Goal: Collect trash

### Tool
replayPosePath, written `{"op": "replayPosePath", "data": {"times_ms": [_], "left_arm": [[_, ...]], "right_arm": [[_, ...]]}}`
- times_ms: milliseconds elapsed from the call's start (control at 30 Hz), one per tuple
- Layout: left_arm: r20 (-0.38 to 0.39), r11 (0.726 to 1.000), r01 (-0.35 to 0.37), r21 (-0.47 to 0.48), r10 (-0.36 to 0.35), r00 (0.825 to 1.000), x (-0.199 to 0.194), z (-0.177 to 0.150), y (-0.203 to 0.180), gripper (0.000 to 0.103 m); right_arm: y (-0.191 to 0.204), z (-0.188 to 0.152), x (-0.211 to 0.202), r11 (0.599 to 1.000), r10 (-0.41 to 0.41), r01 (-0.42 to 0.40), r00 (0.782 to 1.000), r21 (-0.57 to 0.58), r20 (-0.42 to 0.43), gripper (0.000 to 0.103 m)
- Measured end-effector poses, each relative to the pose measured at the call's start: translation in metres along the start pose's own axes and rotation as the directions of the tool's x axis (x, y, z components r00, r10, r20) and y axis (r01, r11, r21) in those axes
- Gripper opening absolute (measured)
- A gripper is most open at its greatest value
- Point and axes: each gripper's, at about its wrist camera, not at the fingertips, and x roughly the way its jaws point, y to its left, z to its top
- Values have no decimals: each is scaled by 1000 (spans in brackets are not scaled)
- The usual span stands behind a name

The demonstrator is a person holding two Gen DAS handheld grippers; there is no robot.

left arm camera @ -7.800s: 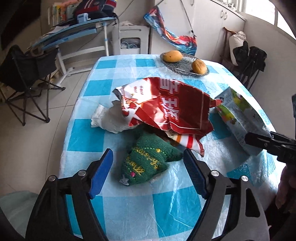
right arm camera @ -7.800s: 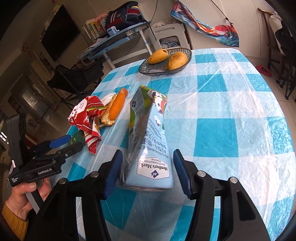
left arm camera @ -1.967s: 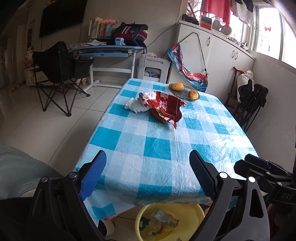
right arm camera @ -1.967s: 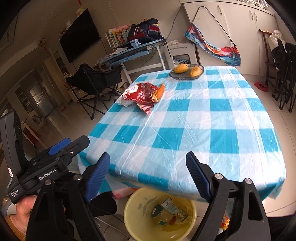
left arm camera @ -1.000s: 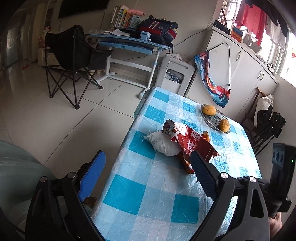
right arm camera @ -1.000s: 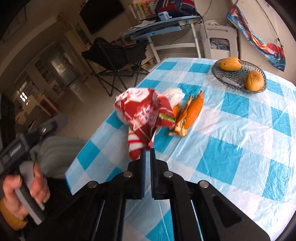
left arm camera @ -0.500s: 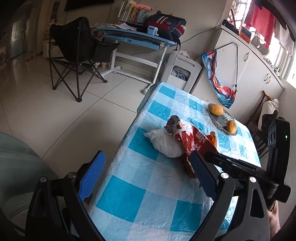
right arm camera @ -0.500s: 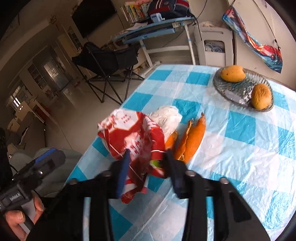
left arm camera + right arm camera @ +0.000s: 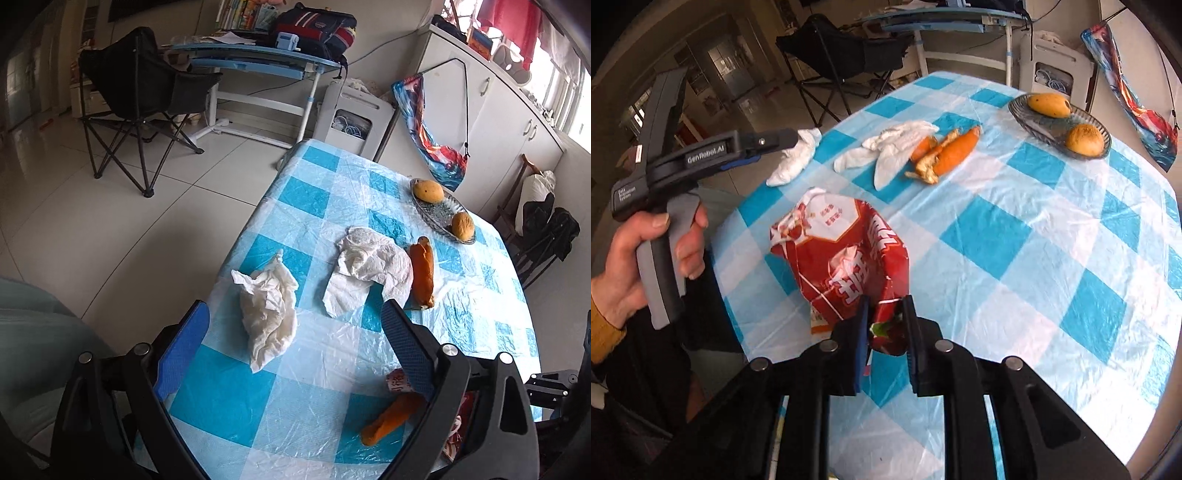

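A red snack bag (image 9: 846, 254) stands crumpled near the front edge of the checked table (image 9: 997, 236). My right gripper (image 9: 886, 332) has the bag's lower end between its pads; the jaws are opening, and the foil still fills the gap and touches both pads. My left gripper (image 9: 291, 350) is open, held low over the table's left side. A crumpled white tissue (image 9: 267, 306) lies just ahead between its fingers, untouched. A second paper towel (image 9: 369, 273) lies flat beyond it. A hand (image 9: 646, 251) holds the left gripper (image 9: 790, 138) at the left of the right wrist view.
One carrot (image 9: 423, 271) lies beside the paper towel, and another carrot (image 9: 391, 417) near the front edge. A glass dish (image 9: 439, 210) with two fruits sits at the far right. A black folding chair (image 9: 140, 96) and a desk (image 9: 258, 62) stand on the tiled floor to the left.
The red bag has come off the pile to the table's front edge, uncovering the paper towel and carrots. My right jaws, shut a second ago, have parted around it. My left gripper moved closer to the tissue.
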Motion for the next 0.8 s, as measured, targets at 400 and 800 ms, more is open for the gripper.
{"op": "replayPosePath", "data": {"times_ms": [400, 800], "left_arm": [[-70, 976, 5, 216, 11, 997, 61, 10, -75, 91], [-129, 951, 98, 293, -62, 990, 69, 15, -88, 15]], "right_arm": [[-66, 28, -17, 945, -2, -75, 972, 318, 236, 59], [-73, 73, 15, 930, 6, -91, 972, 355, 235, 60]]}}
